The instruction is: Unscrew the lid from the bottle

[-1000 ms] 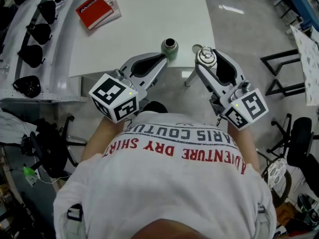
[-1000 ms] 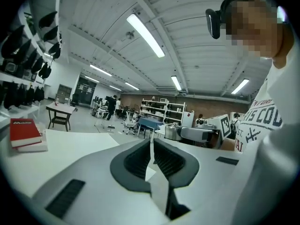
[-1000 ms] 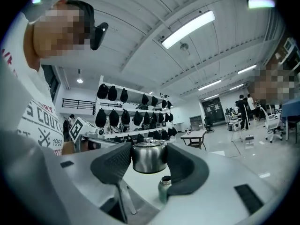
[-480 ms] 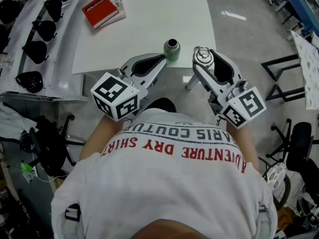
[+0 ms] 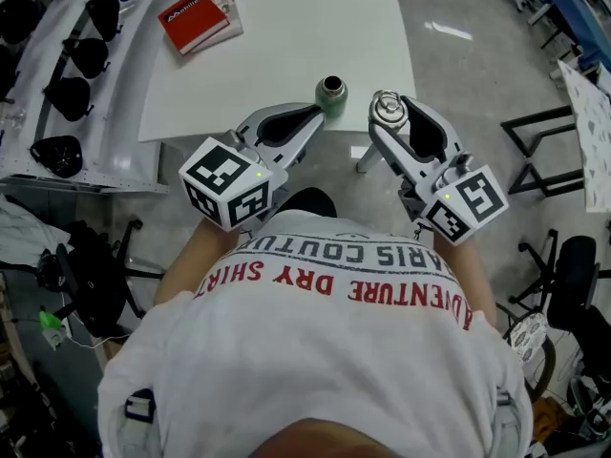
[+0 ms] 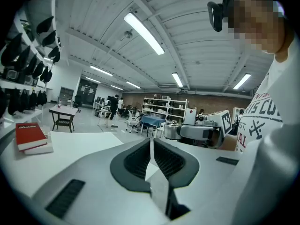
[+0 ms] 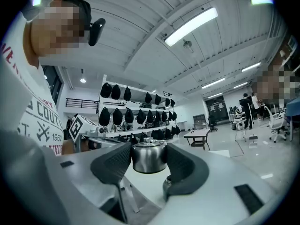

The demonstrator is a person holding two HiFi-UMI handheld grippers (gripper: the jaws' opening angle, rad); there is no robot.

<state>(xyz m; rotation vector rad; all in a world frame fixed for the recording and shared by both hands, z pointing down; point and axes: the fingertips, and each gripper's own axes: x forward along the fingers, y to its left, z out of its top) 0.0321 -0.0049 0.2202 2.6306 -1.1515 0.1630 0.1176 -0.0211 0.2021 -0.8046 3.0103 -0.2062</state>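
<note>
White table [image 5: 286,55] in front of me, glossy grey floor [image 5: 458,74] around it, rack of black rounded items [image 5: 67,65] on my left, black metal frame [image 5: 535,136] and office chair [image 5: 573,256] on my right, long strip lights [image 6: 144,33] on a white ribbed ceiling [image 6: 197,46], distant shelving [image 6: 164,108]

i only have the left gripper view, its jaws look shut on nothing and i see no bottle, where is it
Observer: In the head view the green bottle stands upright on the white table, right by the tips of the left gripper. I cannot tell whether they touch.
Operator: is the lid on it
Observer: No, its mouth is open. The steel lid is clamped between the pads of the right gripper, off to the bottle's right.
Operator: anything else on the table
Observer: A red book lies at the table's far left corner.
</note>
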